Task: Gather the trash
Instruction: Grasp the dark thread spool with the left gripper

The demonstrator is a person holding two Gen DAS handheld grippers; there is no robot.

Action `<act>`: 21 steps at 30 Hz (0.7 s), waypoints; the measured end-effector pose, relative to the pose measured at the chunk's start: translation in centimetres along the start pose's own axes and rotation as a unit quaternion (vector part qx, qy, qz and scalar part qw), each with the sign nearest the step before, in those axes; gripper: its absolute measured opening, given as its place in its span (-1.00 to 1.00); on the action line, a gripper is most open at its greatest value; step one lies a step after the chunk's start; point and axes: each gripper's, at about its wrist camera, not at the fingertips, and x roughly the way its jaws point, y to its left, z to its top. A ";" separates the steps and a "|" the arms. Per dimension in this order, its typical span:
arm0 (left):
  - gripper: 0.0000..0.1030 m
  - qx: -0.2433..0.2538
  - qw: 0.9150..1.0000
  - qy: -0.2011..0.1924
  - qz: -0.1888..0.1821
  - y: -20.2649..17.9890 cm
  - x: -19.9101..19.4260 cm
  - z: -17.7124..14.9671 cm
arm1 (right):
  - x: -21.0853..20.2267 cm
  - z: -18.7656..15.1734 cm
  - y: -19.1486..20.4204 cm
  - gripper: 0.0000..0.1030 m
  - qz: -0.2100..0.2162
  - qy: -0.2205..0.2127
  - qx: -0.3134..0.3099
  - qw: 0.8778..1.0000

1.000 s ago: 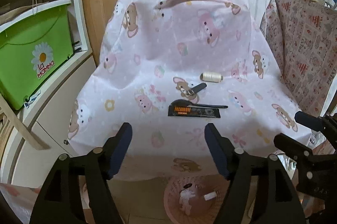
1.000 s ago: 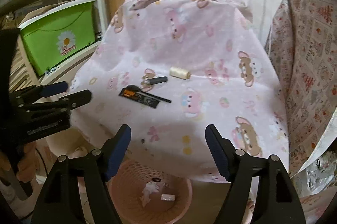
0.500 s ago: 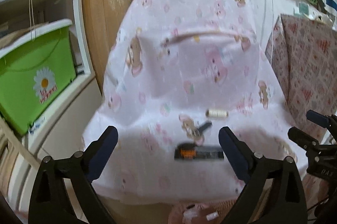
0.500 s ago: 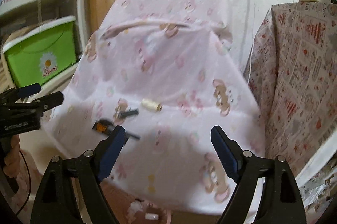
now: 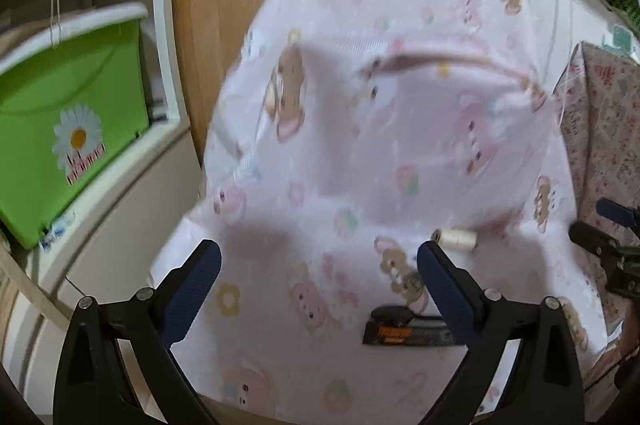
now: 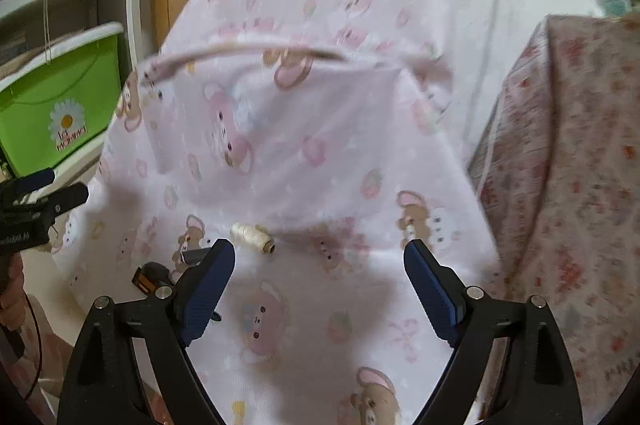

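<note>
Left wrist view: left gripper [image 5: 318, 271] gapes wide, empty, above the pink bear-print cloth [image 5: 360, 153]; its right finger [image 5: 444, 289] partly hides a black-and-orange wrapper [image 5: 394, 331]. A cream thread spool [image 5: 456, 238] lies beyond. Green daisy bin [image 5: 60, 129] sits left, contents unseen.

Right wrist view: right gripper [image 6: 320, 285], wide open and empty, faces the spool [image 6: 252, 235].

1. A cream thread spool [image 5: 455, 238] lies on its side on the pink bear-print cloth, its dark core end visible; in the right wrist view [image 6: 253, 236] it sits just beyond the left fingertip.
2. A flat black wrapper with orange lettering [image 5: 404, 333] lies flat on the cloth, nearer the front edge than the spool, partly hidden behind a finger.
3. A small dark cylindrical piece [image 6: 195, 256] lies between the spool and the wrapper; its details are blurred.
</note>
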 end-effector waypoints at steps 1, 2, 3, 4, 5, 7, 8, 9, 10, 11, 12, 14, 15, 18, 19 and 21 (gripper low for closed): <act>0.71 -0.001 1.000 0.011 -0.003 0.0 0.5 -0.3 | 0.9 0.2 0.1 0.71 0.006 0.009 0.001 1.000; 0.65 0.001 1.000 0.023 -0.007 0.0 1.1 -0.6 | 1.7 0.3 0.1 0.71 0.013 0.018 0.003 1.000; 0.56 0.005 0.999 0.032 -0.013 -0.2 1.5 -0.8 | 2.6 0.5 0.2 0.71 0.019 0.028 0.005 0.999; 0.52 0.009 0.999 0.036 -0.017 -0.4 1.8 -1.0 | 3.4 0.7 0.4 0.71 0.026 0.038 0.006 0.999; 0.52 0.013 0.999 0.039 -0.021 -0.6 2.1 -1.1 | 4.1 0.8 0.6 0.71 0.034 0.045 0.004 0.998; 0.51 0.022 0.998 0.045 -0.029 -1.3 2.7 -1.3 | 5.8 1.1 1.4 0.71 0.047 0.061 -0.015 0.997; 0.50 0.026 0.998 0.050 -0.032 -1.6 3.1 -1.4 | 6.8 1.2 1.8 0.71 0.047 0.071 -0.026 0.996; 0.48 0.027 0.998 0.054 -0.035 -2.0 3.4 -1.4 | 7.4 1.2 2.1 0.71 0.049 0.082 -0.031 0.995; 0.46 0.029 0.997 0.061 -0.041 -2.4 3.8 -1.5 | 8.3 1.3 2.4 0.71 0.054 0.097 -0.034 0.993; 0.45 0.030 0.996 0.067 -0.047 -2.7 4.2 -1.6 | 9.2 1.5 2.7 0.71 0.057 0.111 -0.036 0.992; 0.44 0.032 0.995 0.075 -0.056 -3.1 4.6 -1.6 | 9.8 1.7 2.9 0.71 0.060 0.120 -0.038 0.990; 0.40 0.039 0.992 0.089 -0.079 -4.1 5.5 -1.6 | 10.9 1.8 3.1 0.70 0.076 0.139 -0.042 0.987; 0.38 0.047 0.991 0.093 -0.088 -4.8 5.9 -1.6 | 11.5 1.7 3.3 0.62 0.074 0.147 -0.052 0.985; 0.37 0.065 0.989 0.097 -0.089 -6.0 7.0 -1.5 | 12.6 1.4 3.6 0.46 0.056 0.168 -0.073 0.981; 0.35 0.067 0.989 0.100 -0.087 -6.1 7.4 -1.5 | 12.9 1.5 3.7 0.46 0.064 0.176 -0.068 0.980; 0.30 0.064 0.988 0.110 -0.083 -6.3 8.3 -1.7 | 13.2 1.6 4.1 0.46 0.085 0.193 -0.066 0.975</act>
